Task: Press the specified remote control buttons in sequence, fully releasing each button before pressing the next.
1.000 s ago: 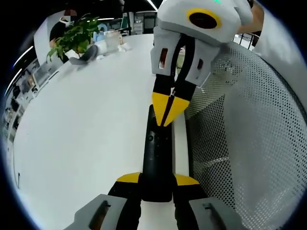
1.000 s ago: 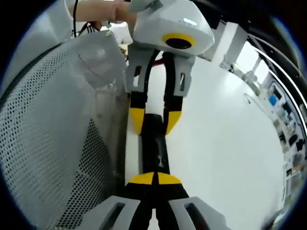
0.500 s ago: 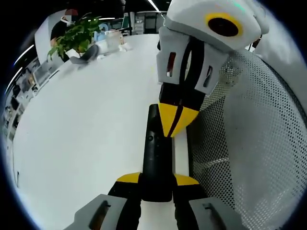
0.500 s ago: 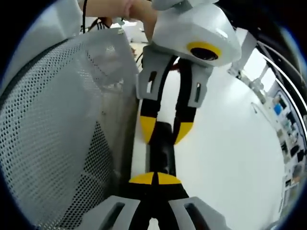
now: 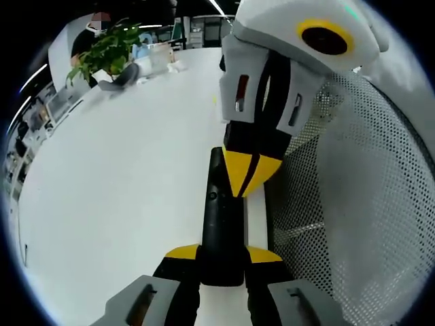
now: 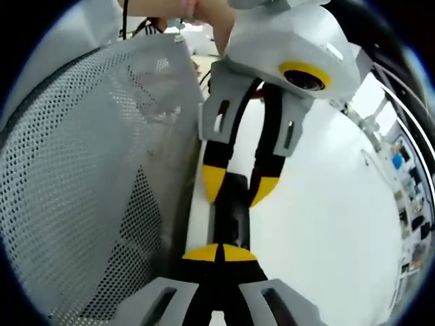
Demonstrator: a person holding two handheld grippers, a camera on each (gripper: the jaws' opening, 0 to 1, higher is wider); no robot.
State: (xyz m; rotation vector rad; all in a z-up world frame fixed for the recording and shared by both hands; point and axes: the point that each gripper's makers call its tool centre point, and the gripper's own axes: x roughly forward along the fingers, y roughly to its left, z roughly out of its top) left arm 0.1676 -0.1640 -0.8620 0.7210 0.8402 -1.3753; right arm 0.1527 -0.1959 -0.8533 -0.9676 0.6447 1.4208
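Note:
A long black remote control (image 5: pixel 221 231) lies along the white table (image 5: pixel 122 176), and my left gripper (image 5: pixel 223 254) is shut on its near end, a yellow tip on each side. My right gripper (image 5: pixel 242 182) comes down from the upper right with its yellow tips closed together and resting on the remote's upper face near a small round button (image 5: pixel 213 195). In the right gripper view my right gripper (image 6: pixel 219 252) is shut at the bottom, its tips on the remote (image 6: pixel 231 216). Beyond it the left gripper (image 6: pixel 238 187) clamps the remote's far end.
A white perforated mesh wall (image 5: pixel 353 204) runs close along the remote's side, and it stands on the left in the right gripper view (image 6: pixel 88 170). A potted plant (image 5: pixel 105 51) stands at the table's far end. A hand (image 6: pixel 204 10) holds the left gripper.
My right gripper has slid along the remote toward the left gripper, tips still closed. The left gripper keeps its hold and looms larger in the right gripper view.

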